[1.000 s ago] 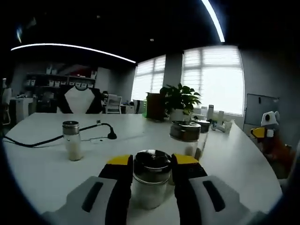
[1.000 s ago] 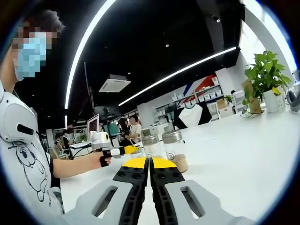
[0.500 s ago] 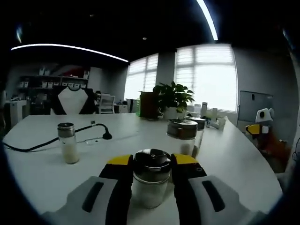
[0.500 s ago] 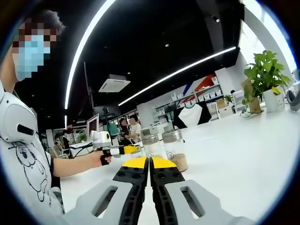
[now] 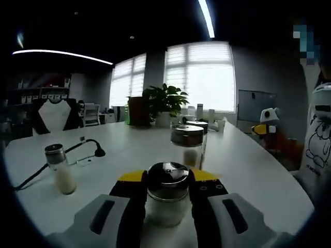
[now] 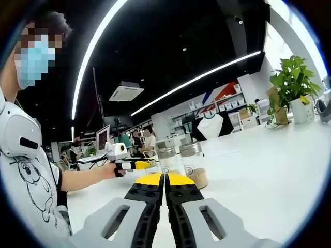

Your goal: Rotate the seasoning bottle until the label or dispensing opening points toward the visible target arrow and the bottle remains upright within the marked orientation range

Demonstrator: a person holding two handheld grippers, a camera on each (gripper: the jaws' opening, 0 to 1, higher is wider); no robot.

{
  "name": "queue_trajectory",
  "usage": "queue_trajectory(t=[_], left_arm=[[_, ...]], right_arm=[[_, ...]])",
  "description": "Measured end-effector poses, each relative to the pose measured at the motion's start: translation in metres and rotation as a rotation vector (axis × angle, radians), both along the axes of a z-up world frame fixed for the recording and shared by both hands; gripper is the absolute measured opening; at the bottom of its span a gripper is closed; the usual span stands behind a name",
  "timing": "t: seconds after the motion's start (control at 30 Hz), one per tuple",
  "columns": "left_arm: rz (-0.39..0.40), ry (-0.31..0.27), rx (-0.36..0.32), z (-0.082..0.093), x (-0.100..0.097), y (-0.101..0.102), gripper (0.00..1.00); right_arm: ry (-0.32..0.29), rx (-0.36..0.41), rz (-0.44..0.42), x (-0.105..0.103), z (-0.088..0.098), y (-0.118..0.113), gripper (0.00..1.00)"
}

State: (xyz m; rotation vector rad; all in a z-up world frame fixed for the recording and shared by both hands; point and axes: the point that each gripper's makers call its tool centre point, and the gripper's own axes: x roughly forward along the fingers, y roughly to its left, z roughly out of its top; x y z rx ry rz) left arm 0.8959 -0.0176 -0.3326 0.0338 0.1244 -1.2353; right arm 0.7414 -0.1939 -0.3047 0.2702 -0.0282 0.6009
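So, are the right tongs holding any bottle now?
No, the right tongs are shut on nothing; two bottles stand farther on the table.

Left gripper (image 5: 166, 182) clamping upright seasoning bottle (image 5: 167, 199) (metal lid), 2 more bottles (image 5: 187, 144) behind, white table (image 5: 248, 170)

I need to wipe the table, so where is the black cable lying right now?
In the left gripper view, the black cable runs across the white table at far left, just behind the lone seasoning bottle standing there.
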Motion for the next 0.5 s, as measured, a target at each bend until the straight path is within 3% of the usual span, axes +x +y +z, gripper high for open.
queue_trajectory(t=[0.1, 0.2, 0.5], left_arm=[[-0.067, 0.048, -0.017, -0.002, 0.001, 0.001, 0.34], [-0.121, 0.054, -0.034, -0.002, 0.008, 0.007, 0.34], [-0.161, 0.051, -0.049, -0.002, 0.004, 0.004, 0.34]], right_arm=[[0.002, 0.004, -0.002, 0.0, -0.001, -0.001, 0.0], [0.003, 0.003, -0.001, -0.001, -0.001, 0.0, 0.0], [-0.002, -0.004, 0.004, -0.002, 0.002, 0.001, 0.0]])
